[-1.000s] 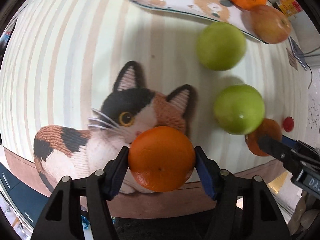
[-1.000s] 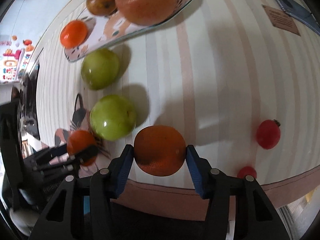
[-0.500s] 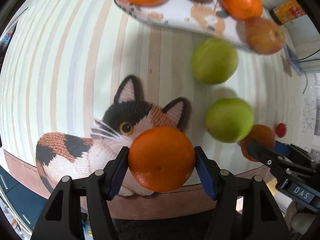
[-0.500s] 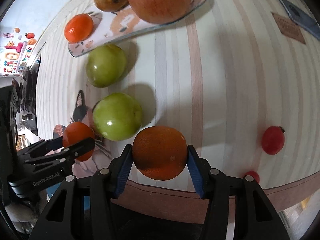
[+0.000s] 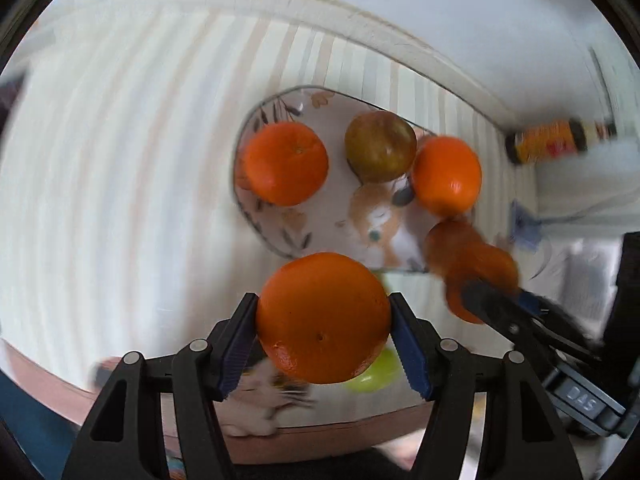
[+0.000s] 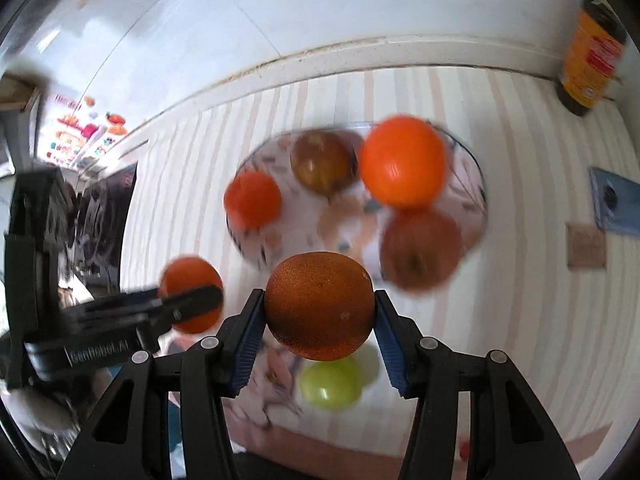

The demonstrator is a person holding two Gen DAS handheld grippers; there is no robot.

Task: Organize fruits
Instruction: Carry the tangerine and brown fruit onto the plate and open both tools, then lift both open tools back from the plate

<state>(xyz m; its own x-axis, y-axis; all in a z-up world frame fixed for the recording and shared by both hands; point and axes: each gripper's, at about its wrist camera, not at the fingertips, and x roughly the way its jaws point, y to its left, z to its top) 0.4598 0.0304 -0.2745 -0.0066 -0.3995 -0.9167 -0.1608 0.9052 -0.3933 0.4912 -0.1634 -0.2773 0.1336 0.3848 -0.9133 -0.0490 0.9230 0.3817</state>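
Observation:
My left gripper (image 5: 323,322) is shut on a bright orange (image 5: 323,317), lifted above the striped cloth just short of the patterned plate (image 5: 320,232). My right gripper (image 6: 319,314) is shut on a darker orange (image 6: 320,306), also raised near the plate (image 6: 476,184). The plate holds two oranges (image 5: 286,163) (image 5: 446,176), a brownish apple (image 5: 380,146) and a reddish apple (image 6: 420,250). A green apple (image 6: 330,384) lies on the cloth below the held fruit. Each view shows the other gripper with its orange (image 6: 191,294) (image 5: 476,268) at the side.
An orange-labelled jar (image 6: 592,56) stands at the back right by the white wall. A blue card (image 6: 616,206) and a brown tag (image 6: 586,248) lie on the cloth to the right. A cat picture (image 5: 264,400) sits near the table's front edge.
Both grippers have risen and moved forward toward the plate with their oranges. The plate now sits mid-frame, and the green apples and cat picture have dropped to the bottom of the views.

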